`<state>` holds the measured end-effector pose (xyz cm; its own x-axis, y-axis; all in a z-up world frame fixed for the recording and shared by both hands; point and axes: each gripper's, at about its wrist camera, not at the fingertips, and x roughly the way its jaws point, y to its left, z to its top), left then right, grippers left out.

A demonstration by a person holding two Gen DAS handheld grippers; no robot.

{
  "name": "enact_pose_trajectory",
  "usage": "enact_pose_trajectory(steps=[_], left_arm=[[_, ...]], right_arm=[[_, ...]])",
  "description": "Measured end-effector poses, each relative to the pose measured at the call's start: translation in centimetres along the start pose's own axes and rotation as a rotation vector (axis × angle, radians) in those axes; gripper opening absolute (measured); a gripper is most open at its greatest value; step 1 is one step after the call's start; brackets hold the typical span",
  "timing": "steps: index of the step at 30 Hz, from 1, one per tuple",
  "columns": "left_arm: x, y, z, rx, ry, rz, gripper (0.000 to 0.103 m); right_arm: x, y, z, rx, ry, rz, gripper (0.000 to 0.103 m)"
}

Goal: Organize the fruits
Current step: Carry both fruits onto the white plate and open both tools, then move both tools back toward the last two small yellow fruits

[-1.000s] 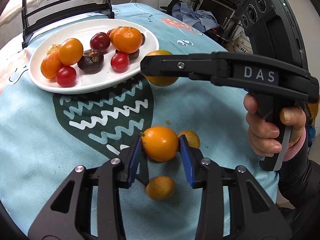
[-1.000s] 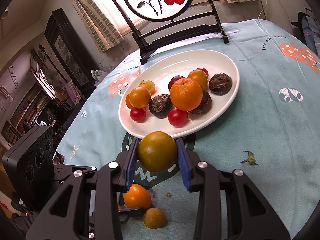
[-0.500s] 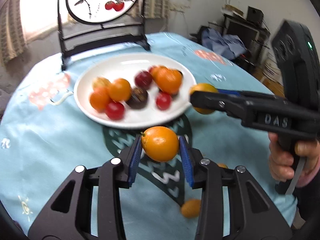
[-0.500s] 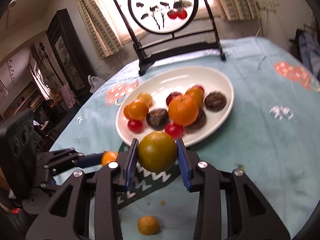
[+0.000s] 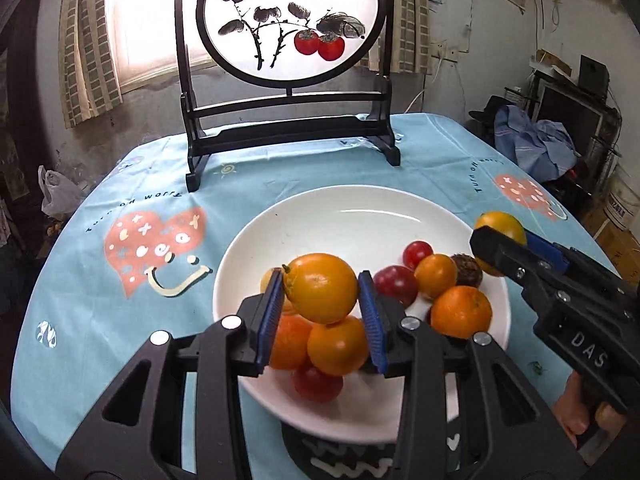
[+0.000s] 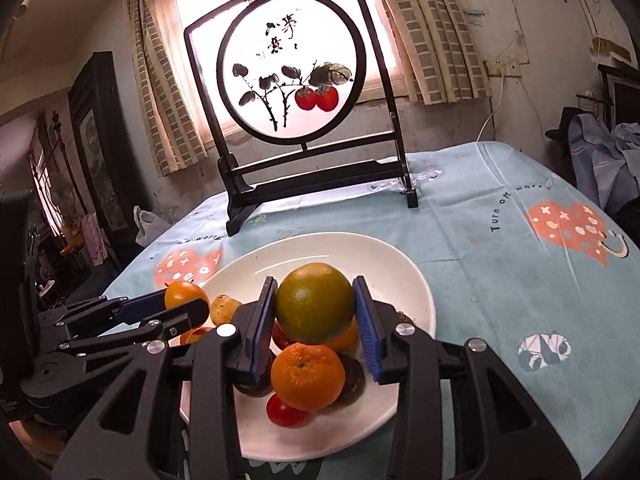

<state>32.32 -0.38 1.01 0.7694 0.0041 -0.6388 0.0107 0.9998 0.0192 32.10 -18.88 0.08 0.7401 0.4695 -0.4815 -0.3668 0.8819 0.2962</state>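
Note:
My left gripper (image 5: 322,312) is shut on an orange fruit (image 5: 322,286) and holds it above the near left part of the white plate (image 5: 340,216). My right gripper (image 6: 314,324) is shut on a greenish-orange fruit (image 6: 314,302) above the plate's (image 6: 408,280) near side. The plate holds several fruits: a mandarin (image 5: 460,312), oranges (image 5: 338,346), red cherry tomatoes (image 5: 417,253) and dark brown fruits (image 5: 466,274). The right gripper shows in the left wrist view (image 5: 502,244), the left gripper in the right wrist view (image 6: 182,308).
A black-framed round painted screen (image 5: 290,24) stands on the table behind the plate. The blue patterned tablecloth (image 5: 132,248) covers the round table. Clothes and boxes (image 5: 536,144) lie off the table at the right.
Both grippers have lifted with their fruits and moved forward from the bare cloth to above the plate. The small fruits left on the cloth have dropped out of view.

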Motion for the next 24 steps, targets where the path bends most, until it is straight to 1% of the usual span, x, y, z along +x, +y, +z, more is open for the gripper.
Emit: enact_pose_trajectory(steps=[6,7,8,9,10,12,13,15,17,20,21,24], left_arm=[[2.4,0.1,0.9,-0.02,0.022,0.018,0.039],[2.4,0.1,0.9,-0.024,0.017,0.025,0.047],[2.1,0.2,0.9,-0.023,0.005,0.033,0.065],[1.6,0.2,1.0,-0.022,-0.016,0.045,0.071],[0.9,0.3,1.0,-0.021,-0.04,0.062,0.075],[-0.2,0.4,1.2,-0.02,-0.063,0.069,0.076],[-0.8,0.6,1.2,-0.027,-0.071,0.061,0.081],[-1.9,0.9,0.9,-0.041,-0.09,0.063,0.086],[-2.8,1.0,-0.1,-0.035,-0.092,0.072,0.089],[-3.7,1.1,-2.6,-0.002,-0.079,0.098,0.091],[-3.9,1.1,-3.4,0.009,-0.072,0.108,0.091],[-4.7,1.3,-5.2,0.033,-0.041,0.12,0.092]], right_arm=[[1.7,-0.7,0.0,0.021,0.046,0.008,0.039],[1.7,-0.9,0.0,0.032,0.05,0.01,0.041],[1.5,-0.8,-0.1,0.038,0.043,0.007,0.049],[1.2,-0.7,0.0,0.04,0.026,0.004,0.054],[0.6,-0.6,0.2,0.038,0.008,0.004,0.056],[-0.4,-0.4,0.4,0.028,-0.009,0.011,0.06],[-1.0,-0.3,0.4,0.023,-0.009,0.021,0.06],[-1.8,0.0,0.3,0.008,0.006,0.047,0.061],[-2.8,0.4,-0.2,-0.015,0.038,0.063,0.062],[-4.0,0.8,-1.7,-0.025,0.069,0.08,0.064],[-4.2,0.9,-2.3,-0.024,0.083,0.08,0.065],[-4.5,1.5,-4.2,-0.045,0.195,0.116,0.065]])
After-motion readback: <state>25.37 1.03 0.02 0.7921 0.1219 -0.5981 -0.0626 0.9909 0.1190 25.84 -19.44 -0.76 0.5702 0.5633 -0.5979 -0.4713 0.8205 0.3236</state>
